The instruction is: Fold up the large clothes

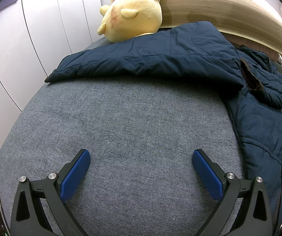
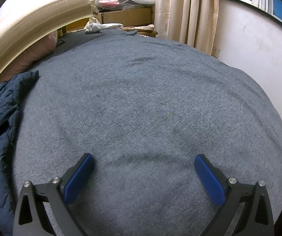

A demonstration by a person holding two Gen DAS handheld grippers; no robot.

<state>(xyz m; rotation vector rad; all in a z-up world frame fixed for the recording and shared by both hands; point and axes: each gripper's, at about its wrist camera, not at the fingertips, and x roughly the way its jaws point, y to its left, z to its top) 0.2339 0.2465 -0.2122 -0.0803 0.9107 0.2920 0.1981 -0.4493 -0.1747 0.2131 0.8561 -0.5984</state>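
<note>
A navy quilted jacket (image 1: 180, 59) is spread on the grey bedcover (image 1: 131, 122), one sleeve stretched toward a yellow plush toy (image 1: 133, 11) seen only from the left wrist. Curtains (image 2: 186, 11) are shown only by the right. The left gripper (image 1: 141, 153) and the right gripper (image 2: 143, 157) are held released, nothing grasped

The jacket (image 1: 160, 55) is navy quilted cloth, stitched in curved lines, with a faint sheen and soft creases. The bed (image 1: 131, 122) wears a grey, matt, heathered cover with a slightly coarse knit look. The plush toy (image 1: 133, 13) is yellow, short-piled and fuzzy. The headboard (image 1: 229, 9) looks like pale woven fabric, finely ribbed. The wardrobe doors (image 1: 42, 29) are smooth, white and semi-glossy. On both the left gripper (image 1: 141, 173) and right gripper (image 2: 143, 177), the frames are matt black plastic with bright metal pins, and the pads (image 2: 209, 179) are blue, knurled rubbery material. The curtain (image 2: 186, 9) is cream cloth; the boxes (image 2: 125, 16) are brown cardboard.
</note>
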